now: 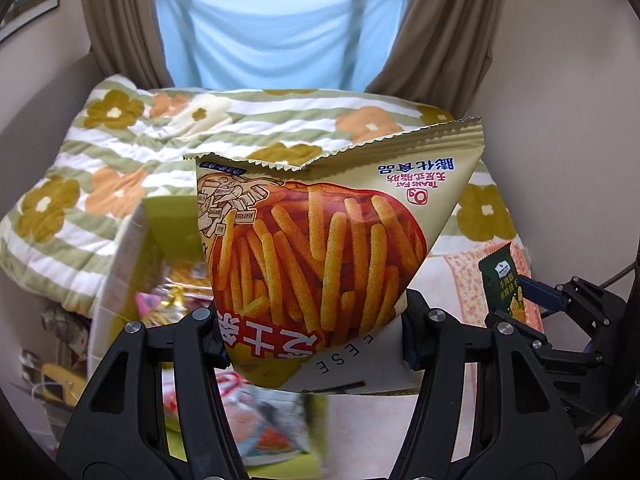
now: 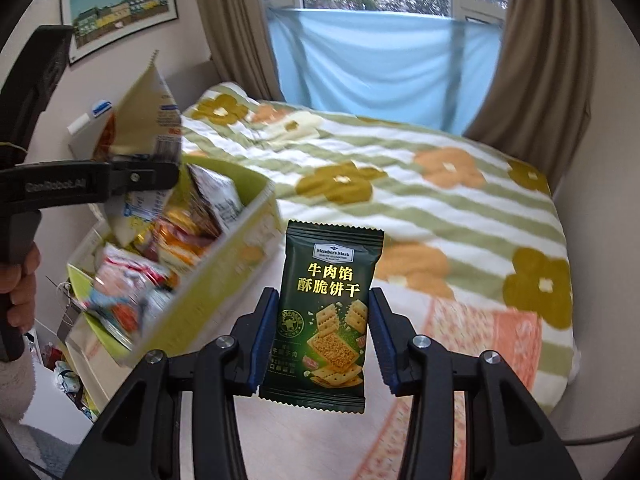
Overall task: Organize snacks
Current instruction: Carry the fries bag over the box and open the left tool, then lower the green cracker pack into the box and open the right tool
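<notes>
Two snacks up in the air: big tan puffy bag of orange cheese sticks (image 1: 316, 256) pinched in left gripper (image 1: 312, 344) jaws, small dark green cracker packet (image 2: 326, 316) squeezed in right gripper (image 2: 320, 336) jaws. Probably early in sorting, with light green plastic bin (image 2: 224, 264) full of jumbled packets. Below, bed with green-striped flower quilt (image 2: 400, 184), brown curtains (image 2: 536, 60), blue cloth (image 2: 380, 64) over window.

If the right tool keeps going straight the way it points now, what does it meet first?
Most likely the flowered blanket on the bed. The right tool, shut on the dark green cracker packet, points over open bedding. The green snack box sits off to the left; depth is unclear.
</notes>
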A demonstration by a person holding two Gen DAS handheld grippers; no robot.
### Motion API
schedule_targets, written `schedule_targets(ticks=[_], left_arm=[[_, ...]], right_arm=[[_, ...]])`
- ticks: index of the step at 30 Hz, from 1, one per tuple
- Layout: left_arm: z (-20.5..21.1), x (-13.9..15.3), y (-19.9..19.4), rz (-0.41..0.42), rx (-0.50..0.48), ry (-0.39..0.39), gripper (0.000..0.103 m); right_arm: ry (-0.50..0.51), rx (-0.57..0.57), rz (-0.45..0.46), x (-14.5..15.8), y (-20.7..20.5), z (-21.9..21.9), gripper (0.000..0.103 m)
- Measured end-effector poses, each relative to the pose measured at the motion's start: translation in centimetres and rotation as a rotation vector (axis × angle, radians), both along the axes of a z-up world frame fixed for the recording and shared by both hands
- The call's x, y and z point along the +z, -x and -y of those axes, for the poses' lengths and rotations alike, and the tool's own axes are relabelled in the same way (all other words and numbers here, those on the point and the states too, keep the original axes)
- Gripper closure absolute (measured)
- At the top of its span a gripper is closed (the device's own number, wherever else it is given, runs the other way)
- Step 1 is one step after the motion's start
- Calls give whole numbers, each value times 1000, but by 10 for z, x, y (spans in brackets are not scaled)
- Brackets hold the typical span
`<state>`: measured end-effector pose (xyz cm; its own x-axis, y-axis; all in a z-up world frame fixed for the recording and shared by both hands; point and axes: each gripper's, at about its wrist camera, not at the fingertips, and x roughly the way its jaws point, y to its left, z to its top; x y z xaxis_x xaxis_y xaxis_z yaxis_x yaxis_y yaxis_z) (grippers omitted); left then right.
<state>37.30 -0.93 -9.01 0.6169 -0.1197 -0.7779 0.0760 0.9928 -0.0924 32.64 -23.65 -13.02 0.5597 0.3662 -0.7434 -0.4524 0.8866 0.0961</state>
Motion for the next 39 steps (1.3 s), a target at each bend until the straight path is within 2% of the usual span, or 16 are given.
schedule_targets(ticks=[7, 11, 15, 16, 17, 19, 27, 39], left_arm=[[-90, -11, -32, -64, -18, -9, 47], [-129, -32, -58, -120, -66, -11, 47], [-150, -53, -78, -183, -115, -4, 44], [-154, -57, -81, -199, -121, -2, 34], [-158, -61, -85, -208, -128, 0, 15], [-164, -65, -88, -205, -145, 8, 0], [-176, -69, -68, -209, -149, 46, 0], [-183, -55, -28, -170, -99, 2, 0]], right_arm=[[-30, 12, 15, 16, -7, -88, 62], [-26, -4, -2, 10, -11, -130, 62], [-26, -50, -26, 0, -12, -161, 62], [-25, -61, -33, -2, -12, -164, 62], [-24, -71, -38, -3, -11, -167, 62], [-20, -96, -56, -7, -9, -175, 62], [-9, -150, -93, -15, -6, -185, 62], [-43, -138, -151, -18, -24, -196, 62]])
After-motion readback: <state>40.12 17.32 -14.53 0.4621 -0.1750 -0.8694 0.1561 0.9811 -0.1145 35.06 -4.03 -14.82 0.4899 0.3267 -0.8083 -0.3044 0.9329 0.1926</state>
